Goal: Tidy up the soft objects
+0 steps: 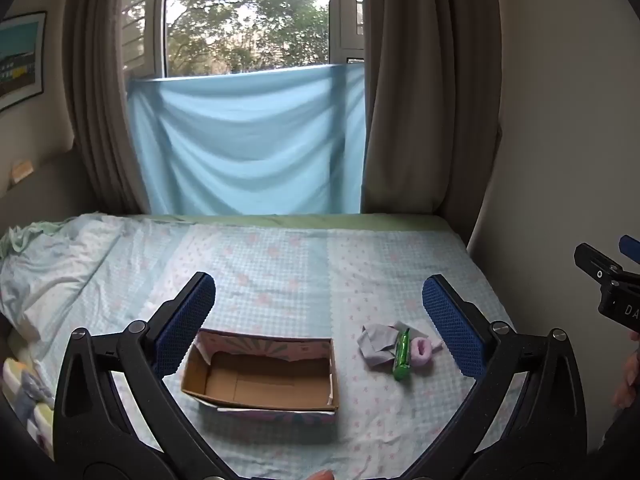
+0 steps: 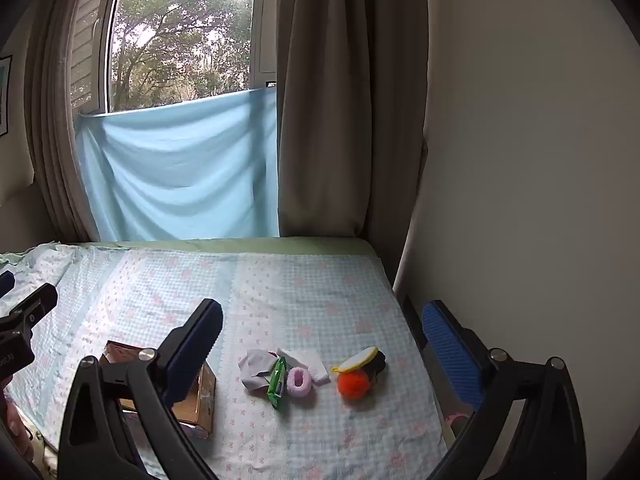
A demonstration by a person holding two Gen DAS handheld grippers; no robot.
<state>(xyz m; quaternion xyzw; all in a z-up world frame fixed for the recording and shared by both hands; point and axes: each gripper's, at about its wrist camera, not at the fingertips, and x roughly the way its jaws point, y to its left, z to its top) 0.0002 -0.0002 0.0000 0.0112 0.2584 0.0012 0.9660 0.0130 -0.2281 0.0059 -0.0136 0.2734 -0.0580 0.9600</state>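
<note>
I hold my left tool (image 1: 319, 322) over the near part of the bed (image 1: 280, 264), its blue pads spread wide with nothing between them. Just below it sits the open cardboard box (image 1: 260, 376), empty inside, resting on the patterned bedcover.

My right tool (image 2: 322, 344) hangs further right, its pads also wide apart and gripping nothing. Below it the soft things lie in a loose row on the bed, right of the box. Nearest the box is a crumpled grey cloth (image 2: 256, 368), touching a green packet (image 2: 279, 380) that lies along its right side. Just beside the packet is a pink fluffy scrunchie (image 2: 299, 381), and behind that a folded white cloth (image 2: 308, 360). A little further right, apart from these, is an orange pom-pom (image 2: 353, 385), with a white pad edged in yellow (image 2: 358, 358) leaning over it and something dark (image 2: 378, 364) tucked just behind; I cannot tell what that dark piece is.

At the far end a light blue sheet (image 2: 176, 172) hangs across the lower window, between brown curtains (image 2: 320, 120).
</note>
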